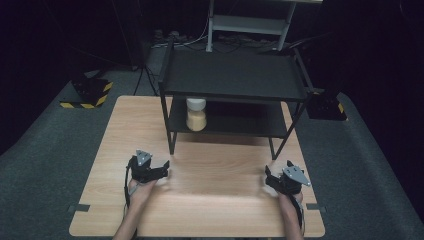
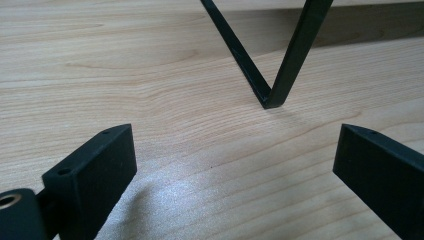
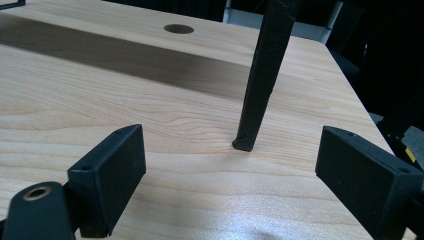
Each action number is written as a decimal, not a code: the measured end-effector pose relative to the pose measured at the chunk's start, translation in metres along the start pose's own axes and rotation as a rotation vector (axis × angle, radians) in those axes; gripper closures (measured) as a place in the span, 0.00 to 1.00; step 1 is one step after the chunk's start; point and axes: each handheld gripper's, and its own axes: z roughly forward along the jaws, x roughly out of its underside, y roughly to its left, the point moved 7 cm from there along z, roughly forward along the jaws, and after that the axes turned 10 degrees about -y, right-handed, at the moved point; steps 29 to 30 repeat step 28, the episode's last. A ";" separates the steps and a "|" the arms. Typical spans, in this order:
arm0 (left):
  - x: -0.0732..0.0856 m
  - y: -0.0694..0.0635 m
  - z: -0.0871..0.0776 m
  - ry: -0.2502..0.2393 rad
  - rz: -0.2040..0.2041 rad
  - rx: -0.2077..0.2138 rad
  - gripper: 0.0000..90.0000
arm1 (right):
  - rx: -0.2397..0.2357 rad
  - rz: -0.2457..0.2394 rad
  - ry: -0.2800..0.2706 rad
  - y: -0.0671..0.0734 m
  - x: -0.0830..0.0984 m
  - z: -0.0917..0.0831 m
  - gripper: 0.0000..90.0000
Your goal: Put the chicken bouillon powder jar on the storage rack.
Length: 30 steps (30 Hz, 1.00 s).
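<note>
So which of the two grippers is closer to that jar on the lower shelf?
Left. The left gripper sits in front of the jar, slightly to its left; the right gripper is far off to its right.

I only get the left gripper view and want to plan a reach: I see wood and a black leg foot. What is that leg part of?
Observer: A black two-tier shelf rack standing at the table's far half.
Operator: Anything on it?
Observer: A jar with a white lid and yellowish contents, on the lower shelf's left end.
Operator: Where is the other hand-held gripper?
Observer: The right hand-held gripper is open, low over the table, facing the rack's front right leg.
</note>
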 end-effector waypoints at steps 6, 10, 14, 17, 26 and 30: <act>0.000 0.000 0.000 0.000 -0.004 0.002 0.04 | -0.002 -0.004 0.001 0.000 0.000 0.000 0.13; 0.000 0.000 0.000 -0.002 -0.007 0.001 0.04 | -0.002 -0.005 0.001 0.000 0.000 0.000 0.13; 0.000 0.000 0.000 -0.002 -0.008 0.000 0.05 | -0.004 -0.006 0.001 0.000 0.000 0.000 0.13; 0.000 0.000 0.000 -0.003 -0.009 0.000 0.05 | -0.005 -0.006 0.001 0.000 0.000 0.000 0.13; 0.000 0.000 0.000 -0.003 -0.011 -0.002 0.05 | -0.008 -0.008 0.000 0.000 0.000 0.000 0.13; 0.000 0.000 0.000 -0.003 -0.011 -0.002 0.05 | -0.008 -0.008 0.000 0.000 0.000 0.000 0.13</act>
